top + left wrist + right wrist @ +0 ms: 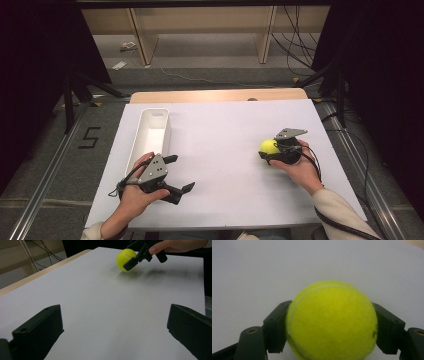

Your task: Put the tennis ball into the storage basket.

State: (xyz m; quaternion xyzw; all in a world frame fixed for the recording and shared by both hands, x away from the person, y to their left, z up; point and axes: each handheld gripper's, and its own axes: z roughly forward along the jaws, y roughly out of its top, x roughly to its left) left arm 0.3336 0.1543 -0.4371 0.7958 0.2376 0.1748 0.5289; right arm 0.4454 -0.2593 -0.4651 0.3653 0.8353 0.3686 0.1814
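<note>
The right gripper (272,152) is seen on the right side of the white table (230,150), its jaws pressed against both sides of a yellow tennis ball (269,146). In the right gripper view the ball's (332,322) underside is cut off by the frame, so contact with the table cannot be told. The left gripper (175,175) is held near the front left, its jaws spread wide with nothing between them. A white tray (145,131) is seen just beyond it, partly hidden by the hand.
</note>
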